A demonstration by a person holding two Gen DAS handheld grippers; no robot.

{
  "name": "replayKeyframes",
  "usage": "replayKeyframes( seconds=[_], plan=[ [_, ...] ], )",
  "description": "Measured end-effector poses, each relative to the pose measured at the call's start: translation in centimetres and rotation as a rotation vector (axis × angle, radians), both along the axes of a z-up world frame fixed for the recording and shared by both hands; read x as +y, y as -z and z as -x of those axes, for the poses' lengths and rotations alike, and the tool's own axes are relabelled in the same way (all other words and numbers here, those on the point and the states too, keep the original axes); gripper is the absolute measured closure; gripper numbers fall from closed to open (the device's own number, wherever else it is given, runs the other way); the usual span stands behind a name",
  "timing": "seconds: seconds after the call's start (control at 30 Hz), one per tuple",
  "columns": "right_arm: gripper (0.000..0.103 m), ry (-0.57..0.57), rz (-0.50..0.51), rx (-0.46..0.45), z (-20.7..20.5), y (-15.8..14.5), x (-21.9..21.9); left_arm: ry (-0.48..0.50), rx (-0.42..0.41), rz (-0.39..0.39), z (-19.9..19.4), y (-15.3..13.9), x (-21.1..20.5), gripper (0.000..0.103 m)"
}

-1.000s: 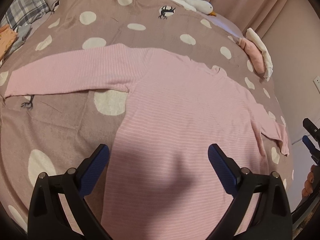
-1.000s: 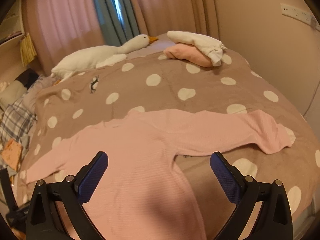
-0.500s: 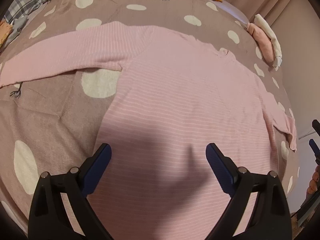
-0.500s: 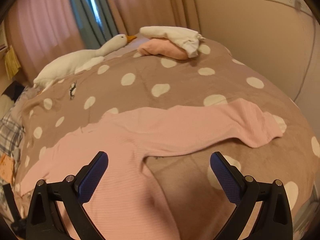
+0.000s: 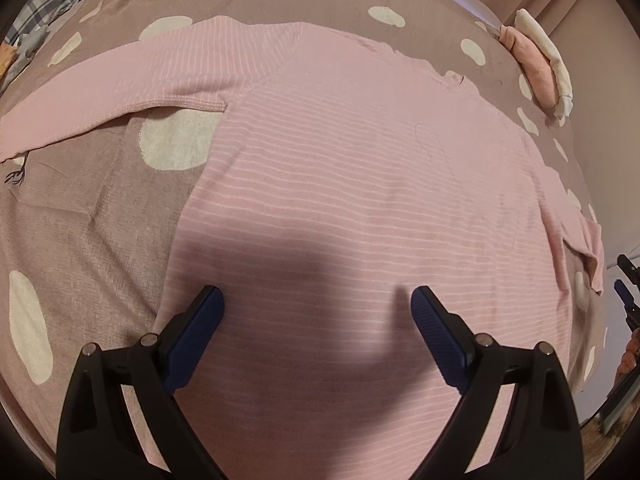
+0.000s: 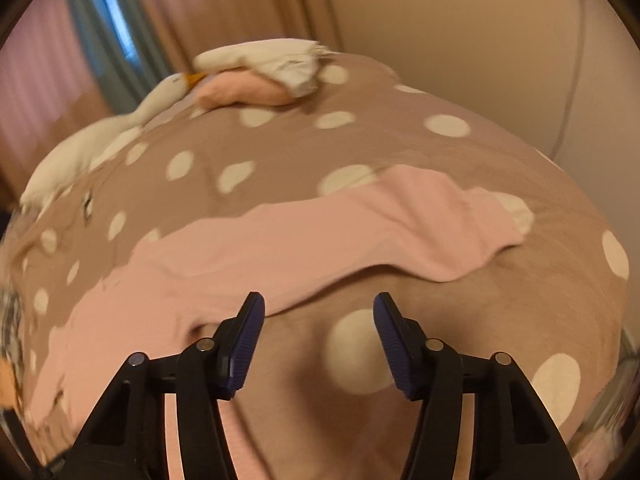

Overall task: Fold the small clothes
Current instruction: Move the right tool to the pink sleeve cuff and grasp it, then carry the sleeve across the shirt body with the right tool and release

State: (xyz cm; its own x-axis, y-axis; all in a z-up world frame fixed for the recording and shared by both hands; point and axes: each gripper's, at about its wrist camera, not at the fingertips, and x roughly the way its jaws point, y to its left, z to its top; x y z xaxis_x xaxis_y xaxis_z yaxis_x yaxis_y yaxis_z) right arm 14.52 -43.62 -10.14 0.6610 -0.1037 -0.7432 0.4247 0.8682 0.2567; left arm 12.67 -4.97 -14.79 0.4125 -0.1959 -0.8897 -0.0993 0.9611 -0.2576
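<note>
A pink striped long-sleeved top [image 5: 360,184] lies spread flat on the brown polka-dot bedcover [image 5: 80,232], sleeves out to both sides. My left gripper [image 5: 316,304] is open and empty, low over the lower body of the top. My right gripper [image 6: 318,312] is open, with its jaws closer together, and empty, just below the top's right sleeve [image 6: 400,232] near the armpit, over bare bedcover [image 6: 520,312]. The right wrist view is motion-blurred.
A folded pink and white pile [image 5: 540,68] sits at the far right of the bed, also in the right wrist view [image 6: 260,76]. A white goose plush [image 6: 120,132] lies at the back. Plaid fabric [image 5: 48,4] is at the far left. Wall and curtains stand behind.
Both grippers have dropped closer to the bed. The right gripper swung right toward the right sleeve and its jaws have narrowed. The left moved in over the top's body.
</note>
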Motion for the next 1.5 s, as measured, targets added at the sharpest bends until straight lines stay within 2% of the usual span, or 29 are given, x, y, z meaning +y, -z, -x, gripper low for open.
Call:
replayKeyframes(
  seconds=[0.3, 0.5, 0.63, 0.77, 0.87, 0.9, 0.93, 0.97, 1.0, 1.03, 1.1, 1.2, 1.23, 1.37, 1.5],
  plan=[
    [0.044, 0.207, -0.13, 0.015, 1.8, 1.9, -9.0, 0.012, -0.011, -0.074, 0.0, 0.4, -0.9, 0.008],
    [0.044, 0.24, -0.241, 0.032, 0.4, 4.4, -11.7, 0.008, -0.01, -0.084, -0.2, 0.5, -1.1, 0.008],
    [0.044, 0.319, -0.225, 0.088, -0.1, 5.7, -12.4, 0.0, -0.007, -0.06, -0.3, 0.3, -0.8, 0.008],
    [0.044, 0.343, -0.293, 0.015, 1.1, 6.4, -13.6, 0.002, -0.01, -0.053, -0.2, 0.3, -0.8, 0.008],
    [0.045, 0.346, -0.306, -0.013, 0.7, 6.8, -14.4, -0.001, -0.017, -0.055, -0.1, 0.2, -0.9, 0.008],
    [0.052, 0.346, -0.302, -0.02, 0.5, 6.7, -14.6, -0.002, -0.017, -0.054, 0.0, 0.1, -0.9, 0.008],
    [0.065, 0.346, -0.293, -0.022, 0.2, 6.7, -14.8, -0.003, -0.016, -0.052, 0.0, 0.1, -0.9, 0.008],
    [0.072, 0.345, -0.289, -0.02, -0.3, 6.8, -15.0, -0.005, -0.014, -0.051, 0.0, 0.0, -0.9, 0.009],
    [0.084, 0.344, -0.289, -0.014, -0.6, 6.9, -15.1, -0.009, -0.009, -0.05, 0.0, -0.1, -0.8, 0.01],
    [0.089, 0.348, -0.282, -0.004, -1.0, 7.0, -15.2, -0.016, -0.006, -0.047, 0.0, -0.2, -0.7, 0.011],
    [0.092, 0.349, -0.247, -0.002, -1.0, 6.2, -15.1, -0.025, -0.005, -0.036, 0.1, -0.5, -0.3, 0.012],
    [0.095, 0.345, -0.117, -0.026, -0.6, 3.5, -14.3, -0.043, -0.011, -0.037, 0.3, -1.1, 0.2, 0.012],
    [0.095, 0.333, -0.067, -0.049, -0.5, 2.0, -13.8, -0.05, -0.016, -0.039, 0.5, -1.3, 0.4, 0.012],
    [0.096, 0.272, 0.001, -0.141, -0.7, -2.7, -12.2, -0.067, -0.045, -0.03, 0.9, -2.5, 1.3, 0.012],
    [0.096, 0.181, 0.076, -0.255, -1.4, -8.2, -8.7, -0.085, -0.09, -0.018, 1.5, -4.1, 2.2, 0.012]
  ],
)
